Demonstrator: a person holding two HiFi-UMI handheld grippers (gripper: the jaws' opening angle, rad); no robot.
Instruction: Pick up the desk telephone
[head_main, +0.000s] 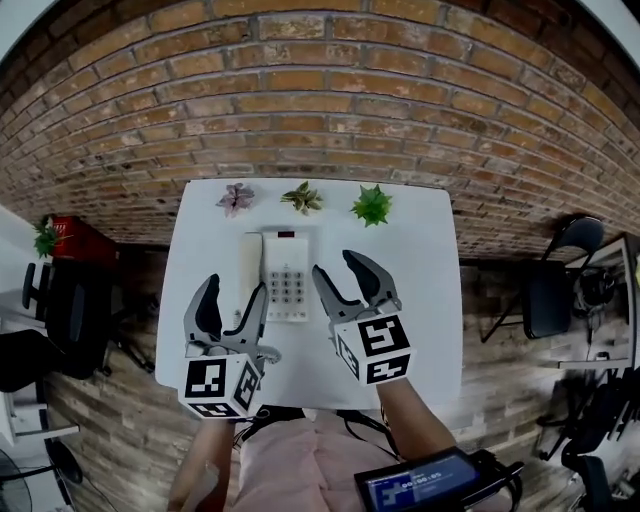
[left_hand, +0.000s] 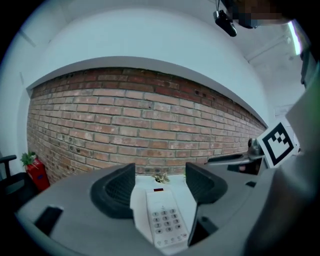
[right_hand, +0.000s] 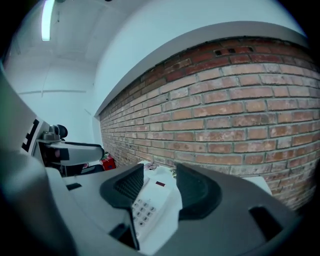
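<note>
- Currently the desk telephone (head_main: 276, 272) is lying flat mid-surface (head_main: 420, 340), nearer the far edge, keypad up, handset on its left.
- L gripper (head_main: 238, 289) is hovering by the phone's near-left corner, jaws well apart, gripping nothing; phone is showing between them, pads not pressing it.
- R gripper (head_main: 335, 264) is hanging just beside the phone's right side, jaws apart, empty.
- 3 small plants (head_main: 302, 197) are sitting along the far edge.
</note>
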